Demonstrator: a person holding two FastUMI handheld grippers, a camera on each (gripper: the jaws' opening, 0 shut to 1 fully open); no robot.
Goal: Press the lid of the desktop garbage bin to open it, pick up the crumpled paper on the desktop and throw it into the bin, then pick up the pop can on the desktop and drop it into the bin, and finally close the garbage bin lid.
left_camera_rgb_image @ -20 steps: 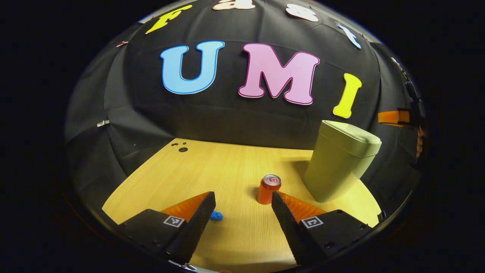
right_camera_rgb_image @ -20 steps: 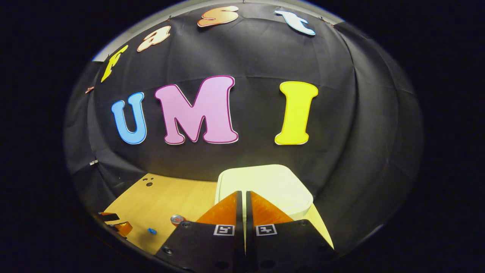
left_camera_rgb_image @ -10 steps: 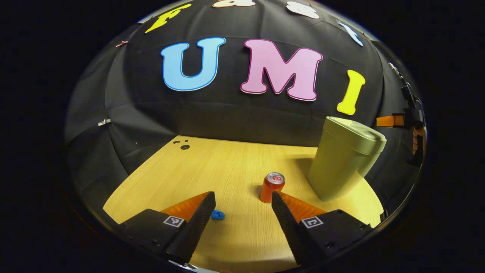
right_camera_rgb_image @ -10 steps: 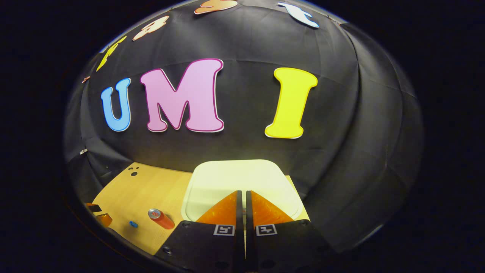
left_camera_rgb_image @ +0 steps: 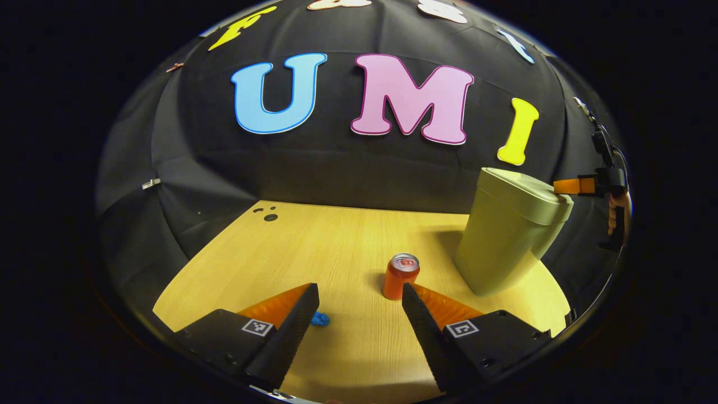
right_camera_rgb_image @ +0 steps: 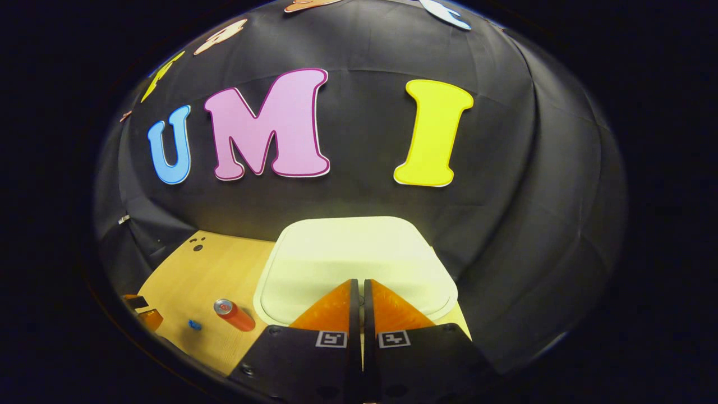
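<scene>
The garbage bin (left_camera_rgb_image: pixel 507 235), pale green with its lid (right_camera_rgb_image: pixel 356 261) down, stands at the right of the left gripper view on the wooden desktop (left_camera_rgb_image: pixel 314 247), close to the black cloth wall (left_camera_rgb_image: pixel 336 174). In the right gripper view the lid lies at lower centre, seen from above, flat and closed.

The right gripper (right_camera_rgb_image: pixel 359 289) sits over the near edge of that lid with its two fingers drawn together, only a thin slit between them and nothing clasped; whether the tips touch the lid cannot be told. In the left gripper view the same gripper (left_camera_rgb_image: pixel 569 185) reaches in from the right edge at the lid's rim, with a person's hand (left_camera_rgb_image: pixel 615 216) behind it.

The pop can (left_camera_rgb_image: pixel 400 276) stands upright just left of the bin in the left gripper view, lower centre; in the right gripper view it (right_camera_rgb_image: pixel 234 315) shows at lower left.

The crumpled paper (left_camera_rgb_image: pixel 321 318), a small blue wad, lies on the desktop left of the can, partly behind one finger.

The left gripper (left_camera_rgb_image: pixel 356 292) hangs above the desktop at the bottom of its view, fingers spread wide and holding nothing, the paper and can showing near its tips.
</scene>
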